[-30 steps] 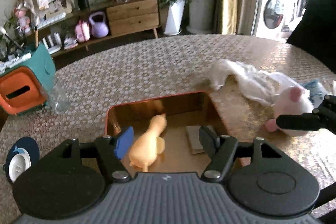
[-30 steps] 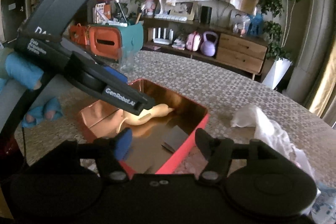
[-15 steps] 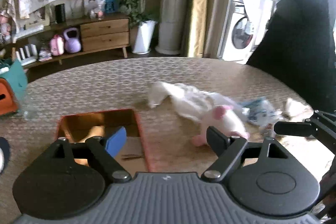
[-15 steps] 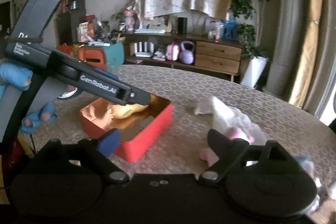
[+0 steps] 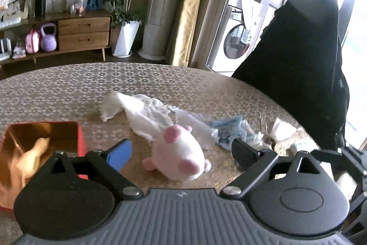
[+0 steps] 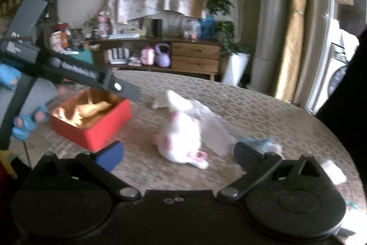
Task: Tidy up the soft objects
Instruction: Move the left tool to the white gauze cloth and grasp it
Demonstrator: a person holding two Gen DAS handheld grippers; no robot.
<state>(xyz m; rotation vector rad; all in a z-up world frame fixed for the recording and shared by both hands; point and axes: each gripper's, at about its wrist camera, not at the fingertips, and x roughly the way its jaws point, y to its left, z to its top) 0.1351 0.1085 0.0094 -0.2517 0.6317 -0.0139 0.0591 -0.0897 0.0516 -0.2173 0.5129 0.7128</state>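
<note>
A white and pink plush toy (image 5: 176, 155) lies on the patterned table (image 5: 68, 88), just ahead of my left gripper (image 5: 181, 154). Its jaws are opening, nothing touches the pads, and the plush shows in the gap beyond them. My right gripper (image 6: 179, 155) is also opening, empty, with the same plush (image 6: 183, 139) ahead of it. A red box (image 5: 80, 137) at the left holds a yellow soft toy (image 5: 29, 157). A crumpled white cloth (image 5: 142, 111) and a blue-white pouch (image 5: 229, 132) lie behind the plush. The left gripper (image 6: 128, 92) hangs over the red box (image 6: 91, 137).
A person in dark clothing (image 5: 298, 72) stands at the table's far right edge. Small white scraps (image 5: 282, 130) lie near that edge. A hand in a blue glove (image 6: 25, 125) holds the left tool. Beyond the table stand a wooden sideboard (image 5: 82, 31) and a plant pot (image 5: 126, 38).
Both views have swung right, from over the red box to the plush toy and cloth. Both pairs of jaws have spread wider. The yellow toy stays in the box.
</note>
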